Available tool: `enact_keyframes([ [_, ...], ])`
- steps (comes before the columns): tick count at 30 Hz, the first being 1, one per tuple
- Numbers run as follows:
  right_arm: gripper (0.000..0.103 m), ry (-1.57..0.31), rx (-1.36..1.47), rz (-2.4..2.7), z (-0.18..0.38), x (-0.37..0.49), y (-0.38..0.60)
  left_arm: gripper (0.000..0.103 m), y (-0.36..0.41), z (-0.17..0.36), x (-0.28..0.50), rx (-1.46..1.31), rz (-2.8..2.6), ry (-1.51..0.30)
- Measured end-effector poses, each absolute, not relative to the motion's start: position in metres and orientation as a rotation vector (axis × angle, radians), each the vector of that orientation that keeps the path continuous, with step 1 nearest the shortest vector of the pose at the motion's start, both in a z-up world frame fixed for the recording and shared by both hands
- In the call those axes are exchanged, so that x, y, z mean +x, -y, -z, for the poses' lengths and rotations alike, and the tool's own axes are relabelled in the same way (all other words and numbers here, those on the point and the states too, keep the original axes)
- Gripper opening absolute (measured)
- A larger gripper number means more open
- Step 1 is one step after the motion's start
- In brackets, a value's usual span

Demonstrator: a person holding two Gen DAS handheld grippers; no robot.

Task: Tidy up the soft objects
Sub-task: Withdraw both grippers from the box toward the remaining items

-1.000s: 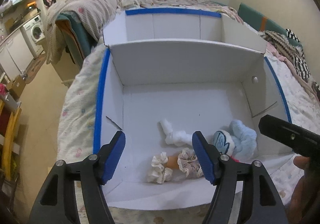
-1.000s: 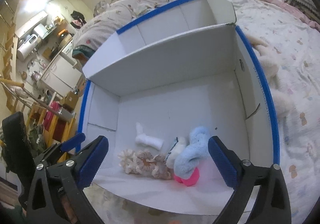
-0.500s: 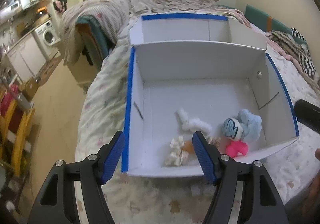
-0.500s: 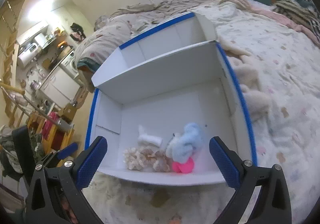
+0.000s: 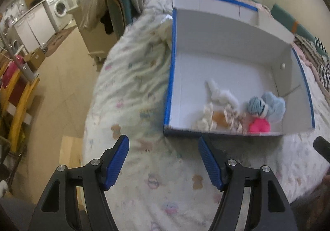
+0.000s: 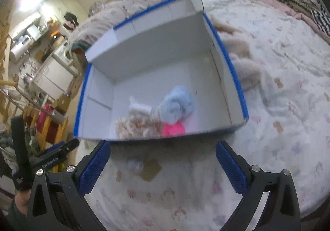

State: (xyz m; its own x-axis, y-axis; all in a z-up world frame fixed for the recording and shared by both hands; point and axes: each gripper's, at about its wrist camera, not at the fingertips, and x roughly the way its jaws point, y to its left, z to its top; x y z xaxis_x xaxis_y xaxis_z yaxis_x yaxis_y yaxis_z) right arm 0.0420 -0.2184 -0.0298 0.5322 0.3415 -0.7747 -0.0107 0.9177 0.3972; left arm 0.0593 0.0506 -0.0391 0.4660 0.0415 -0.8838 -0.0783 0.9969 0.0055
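Observation:
A white box with blue-taped edges [image 5: 169, 78] [image 6: 237, 78] lies on the bed. Inside, near its front wall, lie a white soft toy [image 5: 218, 92] [image 6: 137, 106], a cream frilly doll [image 5: 214, 118] [image 6: 134, 126], a light blue plush [image 5: 268, 105] [image 6: 177, 105] and a pink soft piece [image 5: 258, 125] [image 6: 173, 128]. My left gripper [image 5: 164, 160] is open and empty, over the bedspread in front of the box. My right gripper [image 6: 163, 168] is open and empty, also in front of the box. A beige plush [image 6: 243, 61] lies outside the box, along its right wall.
The bed carries a patterned white bedspread [image 5: 132, 90] [image 6: 278, 107]. Its left edge drops to the floor [image 5: 61, 86]. A kitchen area with a washing machine [image 5: 59, 7] is far left. Blankets and striped cloth [image 6: 299, 1] pile at the back.
Both grippers have pulled back from over the box to the bedspread in front of it. The toys in the box have stayed where they were.

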Motion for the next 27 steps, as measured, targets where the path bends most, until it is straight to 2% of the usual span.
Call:
enact_keyframes([
  [11, 0.103, -1.121, 0.330, -0.182, 0.059, 0.039, 0.211, 0.066, -0.004, 0.098, 0.076, -0.162, 0.108, -1.320],
  [20, 0.103, -1.148, 0.335, -0.145, 0.068, 0.038, 0.225, 0.065, 0.019, 0.142, 0.098, -0.197, 0.137, -1.418],
  [27, 0.103, -1.171, 0.347, -0.135, 0.074, 0.039, 0.231, 0.065, 0.035, 0.154, 0.102, -0.198, 0.159, -1.436],
])
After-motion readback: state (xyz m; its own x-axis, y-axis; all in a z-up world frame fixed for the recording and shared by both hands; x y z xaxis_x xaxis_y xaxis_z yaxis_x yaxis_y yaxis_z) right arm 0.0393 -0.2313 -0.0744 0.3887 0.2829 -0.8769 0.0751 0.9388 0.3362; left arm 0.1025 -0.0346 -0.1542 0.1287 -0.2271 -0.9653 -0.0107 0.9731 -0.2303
